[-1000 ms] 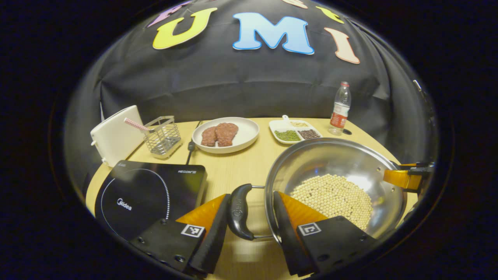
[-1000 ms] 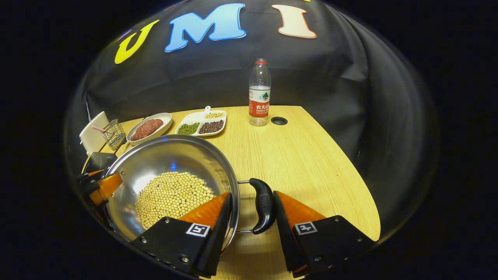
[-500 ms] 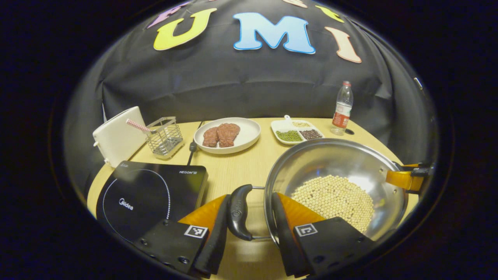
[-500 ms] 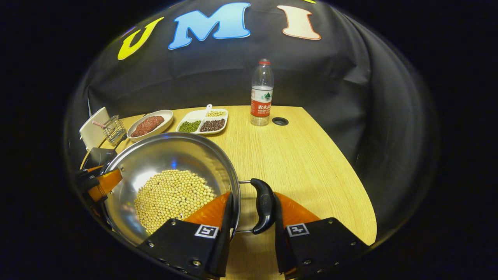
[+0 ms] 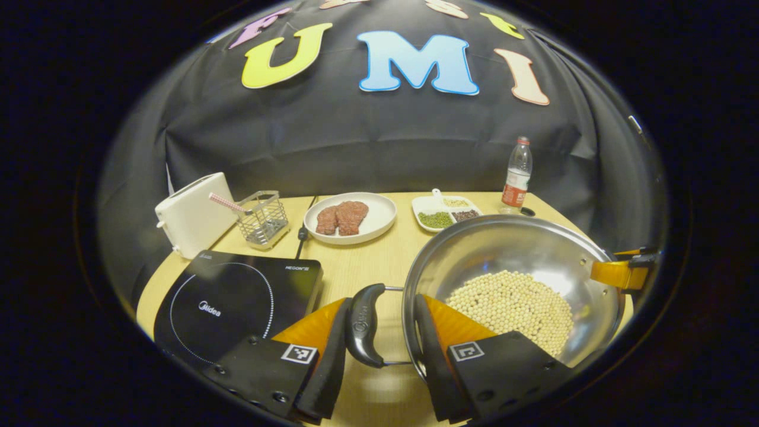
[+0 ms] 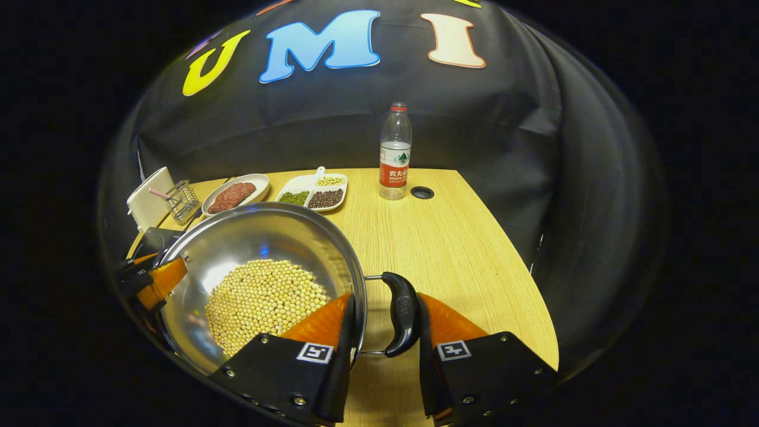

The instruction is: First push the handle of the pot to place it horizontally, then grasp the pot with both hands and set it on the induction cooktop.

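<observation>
A steel pot [image 5: 516, 249] half full of pale beans [image 5: 513, 302] hangs between both grippers. My left gripper [image 5: 381, 301] is shut on it, one finger against the black side handle [image 5: 363, 325], the other inside the rim. My right gripper [image 6: 385, 299] is shut the same way on the opposite black handle [image 6: 403, 314], its inner finger against the pot [image 6: 261, 237] wall. Across the pot, the right gripper [image 5: 616, 273] shows in the left gripper view and the left gripper [image 6: 154, 276] in the right gripper view. The black induction cooktop [image 5: 231, 302] lies on the table left of the pot.
Behind the cooktop stand a white appliance [image 5: 193, 213] and a wire basket [image 5: 264, 216]. A plate of meat [image 5: 350, 216], a divided dish of beans [image 5: 447, 210] and a water bottle [image 6: 394, 151] line the far edge. Bare wood [image 6: 450, 255] lies right of the pot.
Both grippers have risen with the pot held between them. The table and cooktop sit lower and farther off in both views. The grips on the handles are unchanged.
</observation>
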